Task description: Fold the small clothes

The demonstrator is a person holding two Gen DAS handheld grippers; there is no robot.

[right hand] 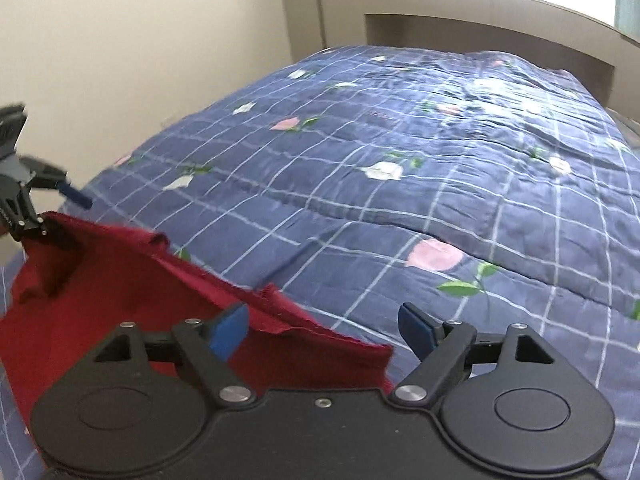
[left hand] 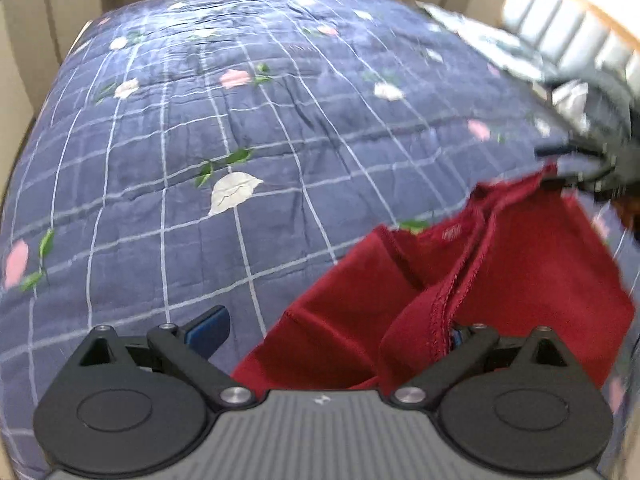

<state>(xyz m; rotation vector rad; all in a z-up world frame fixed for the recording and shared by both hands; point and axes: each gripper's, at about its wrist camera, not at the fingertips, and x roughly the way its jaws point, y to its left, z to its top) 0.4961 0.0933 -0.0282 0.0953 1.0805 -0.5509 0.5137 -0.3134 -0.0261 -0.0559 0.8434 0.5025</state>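
A dark red garment (left hand: 460, 272) lies crumpled on the bed, its neckline and hemmed edges bunched upward. My left gripper (left hand: 336, 326) stands open over the garment's near edge. Its left blue pad (left hand: 208, 332) is clear of the cloth, and a fold drapes over and hides the right pad. In the right wrist view the red garment (right hand: 120, 288) fills the lower left. My right gripper (right hand: 324, 328) is open, with the cloth's frayed edge lying loose between its pads. Each gripper shows blurred in the other's view: the right gripper (left hand: 576, 172) and the left gripper (right hand: 56, 212), each at a corner of the cloth.
The navy quilt (left hand: 260, 120) with a white grid and flowers covers the bed. A beige headboard (right hand: 500, 32) and wall (right hand: 140, 40) stand beyond it. At the upper right of the left wrist view lie a patterned cloth (left hand: 480, 36) and white slats (left hand: 568, 28).
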